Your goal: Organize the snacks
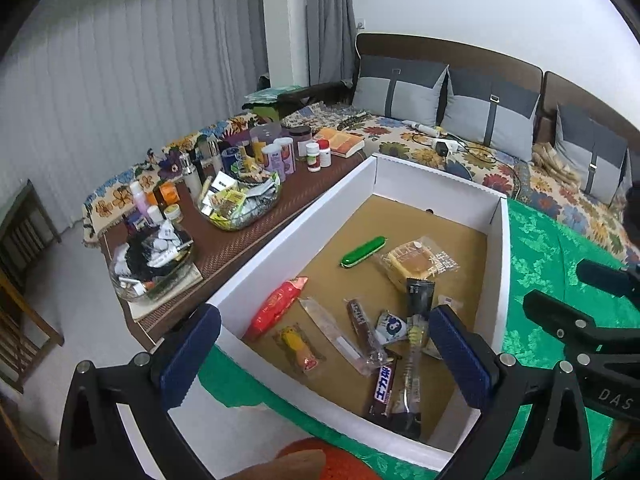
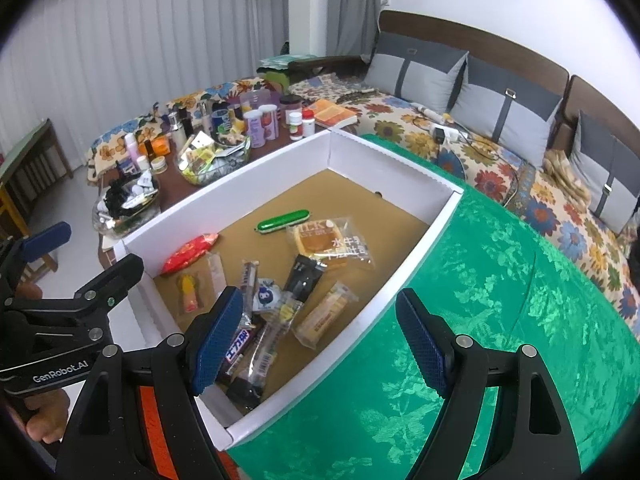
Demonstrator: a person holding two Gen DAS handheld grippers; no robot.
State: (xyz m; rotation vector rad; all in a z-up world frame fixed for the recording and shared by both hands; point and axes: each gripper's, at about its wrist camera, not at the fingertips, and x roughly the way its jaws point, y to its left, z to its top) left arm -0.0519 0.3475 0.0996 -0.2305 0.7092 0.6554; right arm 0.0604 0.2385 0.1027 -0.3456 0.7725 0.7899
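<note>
A white cardboard box point(image 1: 432, 184) point(image 2: 384, 176) with a brown floor stands on a green tablecloth point(image 2: 480, 320). Several snacks lie loose in it: a green stick point(image 1: 363, 252) point(image 2: 283, 222), a red packet point(image 1: 276, 308) point(image 2: 191, 254), a wrapped cake point(image 1: 416, 264) point(image 2: 328, 246), a black packet point(image 1: 419, 292), a chocolate bar point(image 1: 383, 390) point(image 2: 236, 354) and a yellow sweet point(image 1: 298, 346). My left gripper point(image 1: 326, 356) hovers open over the box's near left end, holding nothing. My right gripper point(image 2: 320, 340) stands open and bare above the box's near right rim.
Beyond the box, a low brown table point(image 1: 304, 200) carries bottles, jars, a book and two glass bowls point(image 1: 240, 208) of small items. A sofa point(image 2: 500, 152) with a floral cover and grey cushions runs behind. A wooden chair point(image 1: 24, 240) stands at the left.
</note>
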